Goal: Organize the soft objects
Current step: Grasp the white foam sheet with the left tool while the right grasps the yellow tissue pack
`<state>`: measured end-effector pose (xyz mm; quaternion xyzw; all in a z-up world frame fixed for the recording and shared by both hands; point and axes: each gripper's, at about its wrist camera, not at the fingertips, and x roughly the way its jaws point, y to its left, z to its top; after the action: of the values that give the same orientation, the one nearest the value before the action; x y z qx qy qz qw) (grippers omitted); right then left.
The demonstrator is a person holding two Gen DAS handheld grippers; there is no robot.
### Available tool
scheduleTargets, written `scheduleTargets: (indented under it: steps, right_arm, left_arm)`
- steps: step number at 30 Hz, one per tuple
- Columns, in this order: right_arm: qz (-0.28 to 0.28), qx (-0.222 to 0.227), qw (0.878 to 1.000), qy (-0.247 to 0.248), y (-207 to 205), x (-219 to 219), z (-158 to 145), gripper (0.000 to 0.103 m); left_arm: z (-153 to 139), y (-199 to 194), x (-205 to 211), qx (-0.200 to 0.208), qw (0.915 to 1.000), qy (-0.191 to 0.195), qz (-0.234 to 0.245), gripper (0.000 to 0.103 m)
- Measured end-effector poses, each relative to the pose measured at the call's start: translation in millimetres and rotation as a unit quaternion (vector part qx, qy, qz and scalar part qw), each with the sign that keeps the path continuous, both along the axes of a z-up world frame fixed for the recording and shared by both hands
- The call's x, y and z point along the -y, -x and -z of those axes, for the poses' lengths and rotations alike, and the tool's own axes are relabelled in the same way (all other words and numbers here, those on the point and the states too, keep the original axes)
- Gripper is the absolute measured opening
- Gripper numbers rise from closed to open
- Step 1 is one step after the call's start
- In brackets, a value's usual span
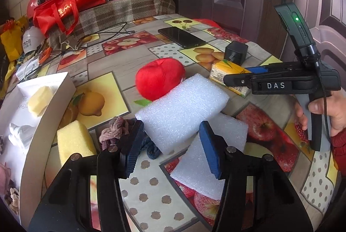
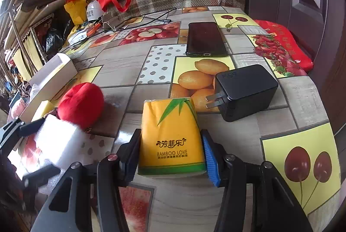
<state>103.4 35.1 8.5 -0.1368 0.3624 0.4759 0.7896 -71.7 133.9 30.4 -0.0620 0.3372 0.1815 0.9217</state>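
Note:
My left gripper [image 1: 170, 145] is shut on a white foam block [image 1: 181, 108] and holds it above a second white foam piece [image 1: 207, 156] lying on the table. My right gripper [image 2: 170, 156] is closed around a yellow tissue pack [image 2: 170, 136] that rests on the table; it also shows in the left wrist view [image 1: 232, 78]. A red plush apple [image 1: 159, 78] lies behind the foam. A yellow sponge [image 1: 73, 141] and hair ties [image 1: 114, 130] lie left of my left gripper. A white box [image 1: 43, 102] at the left holds a pale yellow sponge [image 1: 40, 100] and other soft items.
A black phone [image 2: 205, 39] and a black charger [image 2: 246, 91] lie beyond the tissue pack. Cables, red bags [image 1: 67, 2] and a helmet crowd the far end of the fruit-print table [image 2: 302, 106]. A door stands at the right.

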Motion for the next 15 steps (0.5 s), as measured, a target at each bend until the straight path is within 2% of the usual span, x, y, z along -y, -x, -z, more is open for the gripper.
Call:
scheduleTargets:
  steps: [5,7,9,11,15]
  right_arm:
    - [0.001,0.000,1.000,-0.005,0.0,0.8,-1.3,0.052]
    - [0.001,0.000,1.000,-0.006,0.2,1.0,-1.5,0.052]
    - [0.001,-0.001,1.000,-0.007,0.1,0.7,-1.4,0.052]
    - [0.001,-0.002,1.000,-0.007,0.5,0.3,-0.9,0.052]
    - [-0.001,-0.010,1.000,-0.010,-0.3,0.1,0.9,0.052]
  left_arm:
    - [-8.1,16.9,7.2,0.034,0.9994,-0.003,0.006,0.054]
    - [-13.0,23.7,6.4,0.057,0.9983,0.001,0.010,0.076]
    - [-15.2,25.3,3.3,0.063,0.9978,0.000,0.021,0.081]
    - [-17.5,21.9,0.6,0.059,0.9977,-0.017,0.030,0.084]
    - [-24.9,7.2,-11.2,0.052,0.9959,0.003,0.074,0.102]
